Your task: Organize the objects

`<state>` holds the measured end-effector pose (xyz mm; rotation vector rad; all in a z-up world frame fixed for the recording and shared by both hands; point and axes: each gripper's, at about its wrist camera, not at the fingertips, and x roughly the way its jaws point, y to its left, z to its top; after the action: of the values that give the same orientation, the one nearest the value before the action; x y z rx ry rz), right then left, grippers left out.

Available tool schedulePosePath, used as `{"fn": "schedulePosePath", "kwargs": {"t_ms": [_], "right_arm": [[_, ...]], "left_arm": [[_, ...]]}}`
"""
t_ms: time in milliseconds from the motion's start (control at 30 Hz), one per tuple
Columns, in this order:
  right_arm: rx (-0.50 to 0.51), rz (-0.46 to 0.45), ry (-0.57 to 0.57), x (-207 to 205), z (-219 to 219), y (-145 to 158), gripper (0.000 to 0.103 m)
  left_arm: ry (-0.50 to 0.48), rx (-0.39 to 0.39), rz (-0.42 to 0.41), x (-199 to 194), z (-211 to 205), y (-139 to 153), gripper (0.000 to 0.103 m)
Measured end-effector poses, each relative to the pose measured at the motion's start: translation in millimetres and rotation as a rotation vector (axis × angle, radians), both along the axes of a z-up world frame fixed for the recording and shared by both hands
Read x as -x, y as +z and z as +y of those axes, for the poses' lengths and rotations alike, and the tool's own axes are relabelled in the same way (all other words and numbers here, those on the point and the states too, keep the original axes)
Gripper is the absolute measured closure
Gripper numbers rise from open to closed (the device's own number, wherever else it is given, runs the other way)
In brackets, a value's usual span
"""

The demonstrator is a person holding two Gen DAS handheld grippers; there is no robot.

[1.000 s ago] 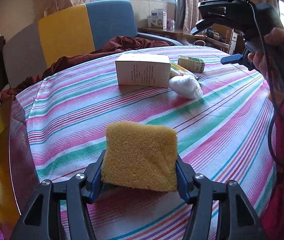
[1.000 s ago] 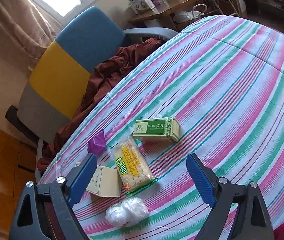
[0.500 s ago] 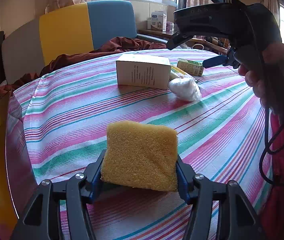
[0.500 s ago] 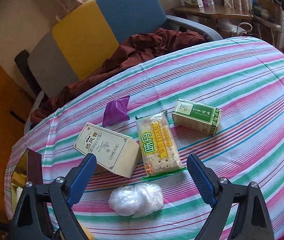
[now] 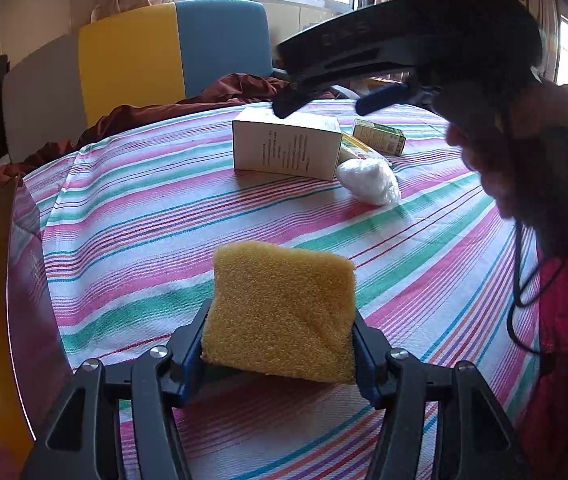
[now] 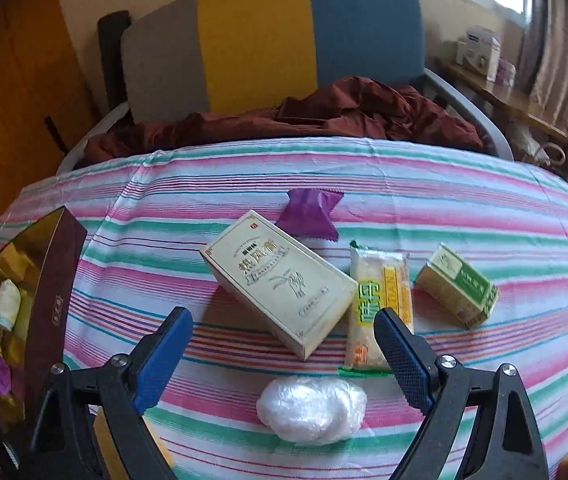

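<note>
My left gripper is shut on a yellow sponge, held just above the striped tablecloth. My right gripper hangs open above the table with nothing between its blue pads; in the left wrist view its body is seen high at the right, gripped by a hand. Under it lie a cream box, a cracker packet, a green box, a white plastic bundle and a purple wrapper. The cream box and the bundle also show in the left wrist view.
A dark red tray box with gold lining holds several small items at the table's left edge. Behind the table stands a grey, yellow and blue chair with a brown cloth on its seat. A shelf sits at the right.
The right gripper has swung left across the table and rolled, so the boxes and packet now sit centred beneath it. The left gripper holds the sponge in the same place.
</note>
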<state>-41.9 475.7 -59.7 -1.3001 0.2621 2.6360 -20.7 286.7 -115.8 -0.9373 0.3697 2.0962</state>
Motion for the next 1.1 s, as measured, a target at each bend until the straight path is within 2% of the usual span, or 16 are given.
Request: {"fn": "schedulePosePath", "kwargs": {"t_ms": [133, 267, 300, 333, 400, 533, 667, 767, 1100], "right_arm": [[-0.057, -0.086, 0.093, 35.0, -2.2, -9.8, 0.009], [-0.107, -0.172, 0.124, 65.4, 2.8, -28.1, 0.01], [-0.093, -0.193, 0.132, 70.3, 4.1, -32.4, 0.017], [-0.076, -0.215, 0.139, 74.3, 4.1, -36.6, 0.032], [-0.045, -0.232, 0.146, 76.1, -0.6, -41.1, 0.051], [-0.025, -0.209, 0.173, 60.5, -25.8, -42.4, 0.052], [0.035, -0.196, 0.159, 33.6, -42.0, -44.4, 0.051], [0.042, -0.201, 0.144, 21.7, -47.2, -55.8, 0.05], [0.054, -0.194, 0.142, 22.9, -48.7, -55.5, 0.05]], "left_arm": [[-0.004, -0.004, -0.005, 0.3, -0.3, 0.1, 0.042], [-0.005, -0.008, -0.01, 1.0, -0.7, -0.2, 0.041], [-0.005, -0.008, -0.01, 1.0, -0.8, -0.2, 0.041], [-0.005, -0.01, -0.012, 1.0, -0.8, -0.2, 0.041], [-0.006, -0.012, -0.014, 0.7, -0.8, -0.3, 0.041], [-0.006, -0.015, -0.016, -0.1, -0.8, -0.2, 0.041], [-0.006, -0.012, -0.013, -0.5, -0.7, 0.0, 0.041], [-0.006, -0.01, -0.01, -1.3, -0.9, 0.2, 0.041], [-0.003, 0.007, 0.008, -4.4, 0.9, 0.6, 0.041]]}}
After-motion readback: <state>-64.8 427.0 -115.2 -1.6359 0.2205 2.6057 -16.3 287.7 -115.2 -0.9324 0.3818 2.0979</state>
